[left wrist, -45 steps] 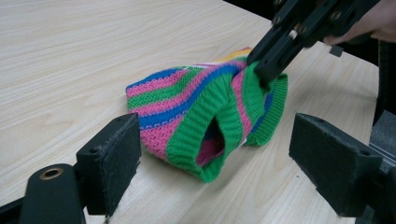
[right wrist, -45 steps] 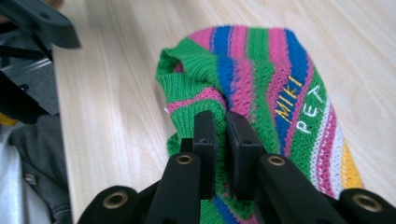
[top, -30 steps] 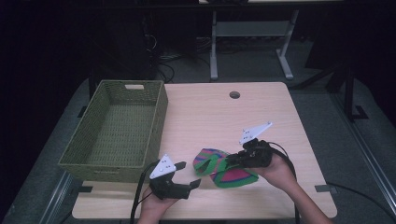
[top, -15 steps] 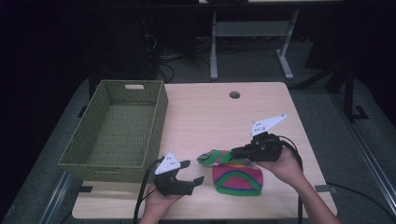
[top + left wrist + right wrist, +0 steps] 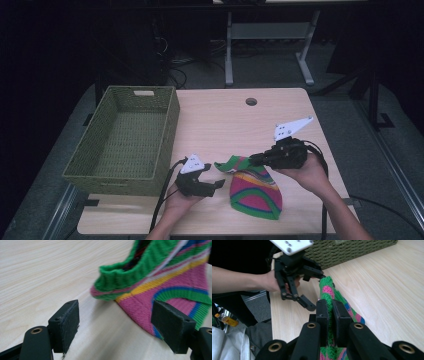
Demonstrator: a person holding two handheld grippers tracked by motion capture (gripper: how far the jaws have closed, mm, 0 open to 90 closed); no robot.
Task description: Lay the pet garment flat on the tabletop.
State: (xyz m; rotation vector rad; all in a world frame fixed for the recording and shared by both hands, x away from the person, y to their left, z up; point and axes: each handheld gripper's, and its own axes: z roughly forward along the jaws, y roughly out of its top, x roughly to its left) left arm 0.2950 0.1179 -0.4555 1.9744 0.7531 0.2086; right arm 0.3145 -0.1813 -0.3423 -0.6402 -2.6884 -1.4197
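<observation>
A knitted piece (image 5: pixel 256 194) in pink, green, yellow and blue stripes lies near the table's front edge, its green ribbed cuff (image 5: pixel 231 164) raised off the wood. My right gripper (image 5: pixel 254 159) is shut on that cuff (image 5: pixel 331 315) and holds it up. My left gripper (image 5: pixel 219 176) sits low at the cuff's free tip, open; its jaws have just been closing slightly. In the left gripper view the wide-apart pads (image 5: pixel 65 323) flank the knit's edge (image 5: pixel 162 285) without pressing on it. The right gripper view shows the left gripper (image 5: pixel 312 292) straddling the tip.
A green woven basket (image 5: pixel 125 140) stands at the table's left, close behind my left hand; its wall (image 5: pixel 352 250) also appears in the right gripper view. A round cable hole (image 5: pixel 251 101) is at the far middle. Bare wood (image 5: pixel 220 130) stretches behind the knit.
The bunched knit has been pulled open and now lies spread flat, its cuff lifted by my right gripper, which rose. My left gripper moved right toward the cuff's tip.
</observation>
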